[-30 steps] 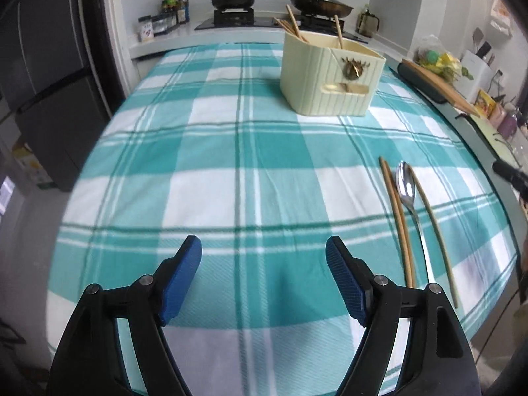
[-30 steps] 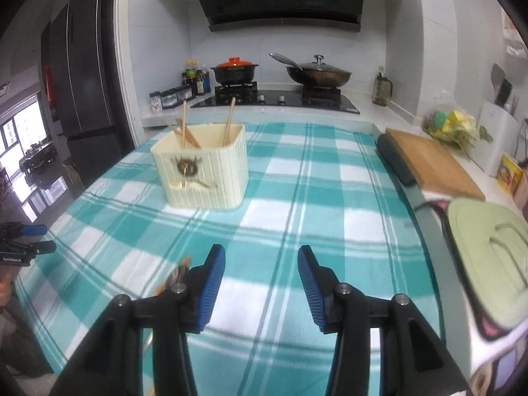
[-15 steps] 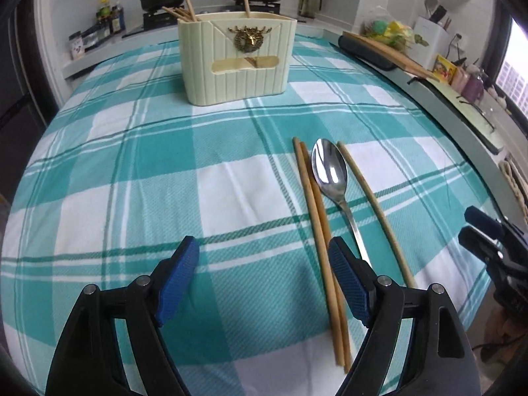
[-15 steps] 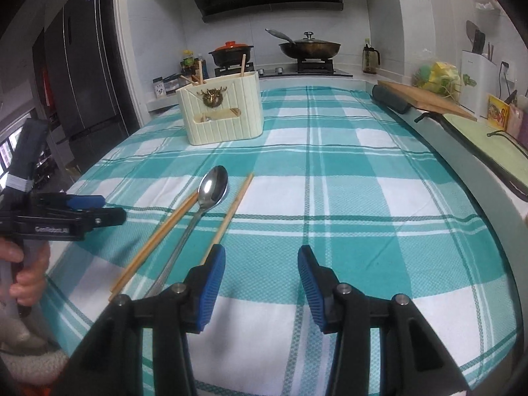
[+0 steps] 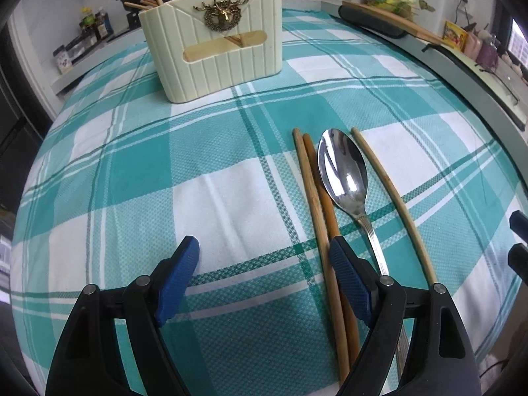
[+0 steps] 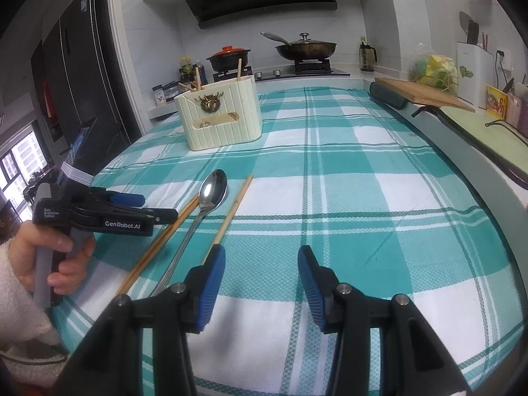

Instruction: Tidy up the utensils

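Note:
A metal spoon (image 5: 345,173) lies on the teal checked cloth between a pair of wooden chopsticks (image 5: 315,198) on its left and a single chopstick (image 5: 392,198) on its right. A cream utensil holder (image 5: 217,52) with several chopsticks in it stands behind them. My left gripper (image 5: 264,265) is open and empty, low over the cloth, its right finger over the chopstick pair. My right gripper (image 6: 260,272) is open and empty, its left finger by the single chopstick's (image 6: 232,211) near end. The right wrist view also shows the spoon (image 6: 208,198), the holder (image 6: 219,118) and the left gripper (image 6: 158,209).
A stove with a red-lidded pot (image 6: 229,59) and a wok (image 6: 305,48) stands behind the table. A cutting board (image 6: 425,95) and a green mat (image 6: 485,138) lie on the counter to the right. A dark fridge (image 6: 82,76) stands left.
My left gripper has moved forward and down toward the chopstick pair and spoon. My right gripper has moved in closer to the single chopstick. Both stayed open.

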